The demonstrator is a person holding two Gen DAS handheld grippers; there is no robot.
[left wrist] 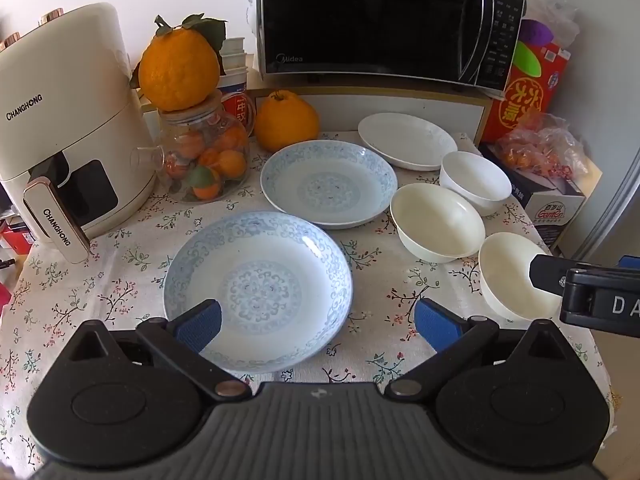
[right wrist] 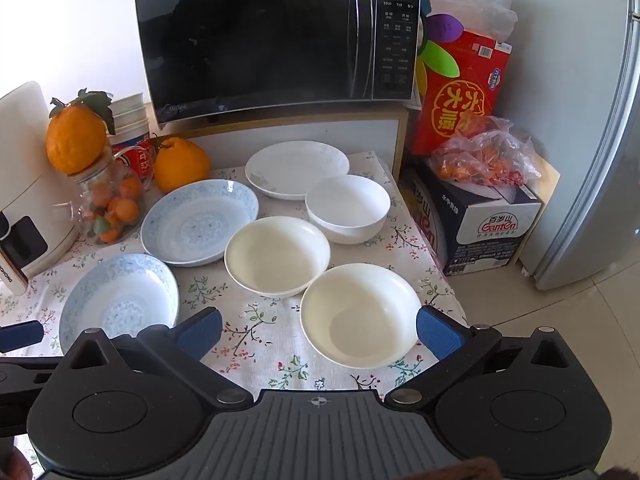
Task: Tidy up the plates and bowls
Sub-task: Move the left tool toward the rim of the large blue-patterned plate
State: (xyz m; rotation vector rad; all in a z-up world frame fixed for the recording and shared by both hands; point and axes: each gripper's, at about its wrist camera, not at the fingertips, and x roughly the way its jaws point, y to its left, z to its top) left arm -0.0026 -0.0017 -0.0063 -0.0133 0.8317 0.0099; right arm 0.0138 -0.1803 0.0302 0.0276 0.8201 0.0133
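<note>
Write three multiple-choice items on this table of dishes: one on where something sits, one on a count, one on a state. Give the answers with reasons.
1. Where does the large orange citrus with leaves sit?
A. On the lid of the clear glass jar of small fruit
B. Inside a bowl
C. On the black microwave

2. How many blue-patterned porcelain plates are on the floral tablecloth?
A. One
B. Two
C. Four

3. How are the three white bowls?
A. Stacked
B. Upside down
C. Upright and empty

Answers: 1 A, it rests on the jar's lid. 2 B, a near blue plate and a far blue plate. 3 C, the near bowl, the middle bowl and the far bowl each show a bare inside.
</note>
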